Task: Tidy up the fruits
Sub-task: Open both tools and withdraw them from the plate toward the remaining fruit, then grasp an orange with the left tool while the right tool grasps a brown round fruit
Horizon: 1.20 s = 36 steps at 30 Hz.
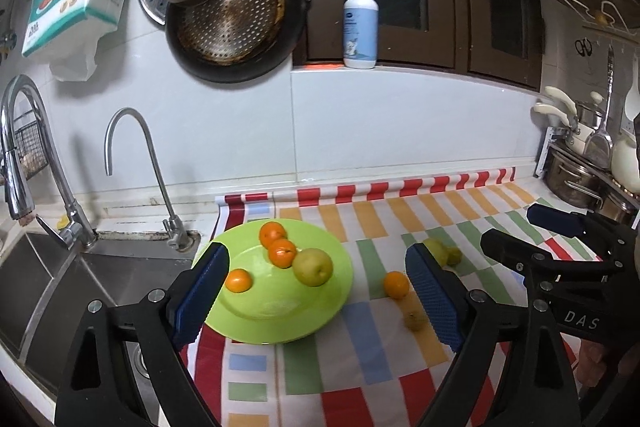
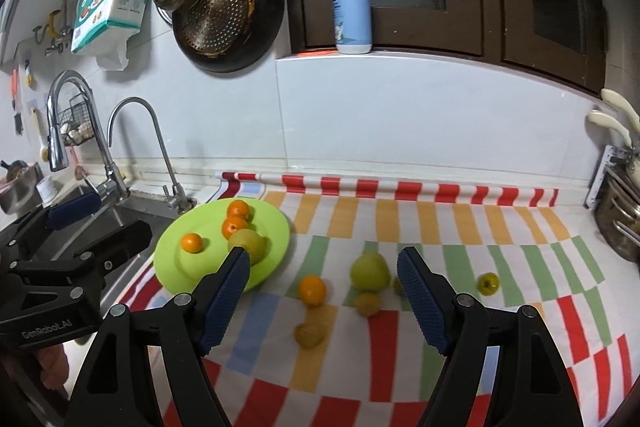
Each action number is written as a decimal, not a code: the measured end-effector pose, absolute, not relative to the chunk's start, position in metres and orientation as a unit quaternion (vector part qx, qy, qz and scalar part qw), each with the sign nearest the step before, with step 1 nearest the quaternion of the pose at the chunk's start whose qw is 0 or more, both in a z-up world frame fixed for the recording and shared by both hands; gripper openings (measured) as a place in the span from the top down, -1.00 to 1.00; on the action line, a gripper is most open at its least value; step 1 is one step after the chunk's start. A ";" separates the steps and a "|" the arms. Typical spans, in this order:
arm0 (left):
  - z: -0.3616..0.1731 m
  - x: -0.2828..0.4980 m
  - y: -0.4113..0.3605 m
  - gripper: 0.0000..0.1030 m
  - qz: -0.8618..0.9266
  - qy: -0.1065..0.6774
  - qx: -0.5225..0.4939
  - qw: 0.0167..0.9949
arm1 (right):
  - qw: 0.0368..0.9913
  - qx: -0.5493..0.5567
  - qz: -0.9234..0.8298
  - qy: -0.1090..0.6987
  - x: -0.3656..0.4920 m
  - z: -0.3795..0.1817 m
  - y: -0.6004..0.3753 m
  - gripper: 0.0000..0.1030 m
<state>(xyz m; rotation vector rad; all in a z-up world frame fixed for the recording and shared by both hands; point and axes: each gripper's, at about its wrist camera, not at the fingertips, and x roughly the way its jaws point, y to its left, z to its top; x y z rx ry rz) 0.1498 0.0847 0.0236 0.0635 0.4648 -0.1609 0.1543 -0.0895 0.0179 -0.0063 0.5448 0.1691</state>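
Both hand-held grippers are held above the desk with jaws spread wide and nothing between them. On the green plate [image 2: 256, 275] three tangerines and one pear are already gathered, while the loose fruit is left on the striped cloth [image 2: 520, 227] to the plate's right. In the right wrist view the loose tangerine [image 2: 311, 290] is seen just ahead of the right hand-held gripper [image 2: 323, 271], slightly left of its midline, with the green pear [image 2: 370, 270] close behind it and nearly centred between the fingers. From the left hand-held gripper [image 1: 318, 279] the same tangerine [image 1: 396, 284] is seen off toward the right finger, the plate lying straight ahead. The right hand-held gripper is therefore judged the nearer one. The tangerine is round, so no particular approach angle is demanded.
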 end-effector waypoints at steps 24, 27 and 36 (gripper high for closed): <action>-0.023 0.182 0.033 -0.34 -0.185 0.261 0.108 0.941 | 0.951 -0.030 0.063 0.300 0.160 -0.012 -0.121 -0.37; -0.032 0.193 0.029 -0.25 -0.201 0.274 0.116 0.933 | 0.948 -0.028 0.064 0.312 0.169 -0.021 -0.120 -0.31; -0.066 0.234 0.019 -0.07 -0.233 0.324 0.123 0.909 | 0.927 -0.003 0.076 0.366 0.202 -0.060 -0.119 -0.04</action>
